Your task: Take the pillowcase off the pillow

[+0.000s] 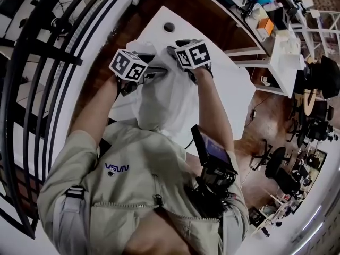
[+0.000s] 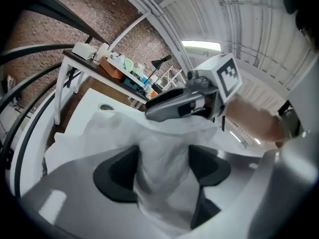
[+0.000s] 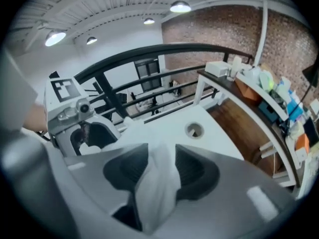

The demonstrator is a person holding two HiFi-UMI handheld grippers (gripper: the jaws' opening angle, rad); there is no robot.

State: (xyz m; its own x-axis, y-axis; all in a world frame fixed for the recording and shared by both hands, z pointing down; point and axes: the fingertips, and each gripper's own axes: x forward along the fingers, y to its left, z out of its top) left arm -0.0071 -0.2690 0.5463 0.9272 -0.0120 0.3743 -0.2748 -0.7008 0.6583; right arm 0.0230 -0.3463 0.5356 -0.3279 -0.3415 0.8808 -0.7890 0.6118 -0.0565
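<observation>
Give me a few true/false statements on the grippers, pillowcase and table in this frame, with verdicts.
1. Fabric of the pillowcase sits between the jaws of the left gripper. True.
2. The jaws of the right gripper have nothing between them. False: a bunch of the white pillowcase fills the gap between them.
3. The table is white and has a round hole in its top. True.
4. The two grippers are at opposite ends of the table. False: in the head view they are side by side over the pillowcase.
</observation>
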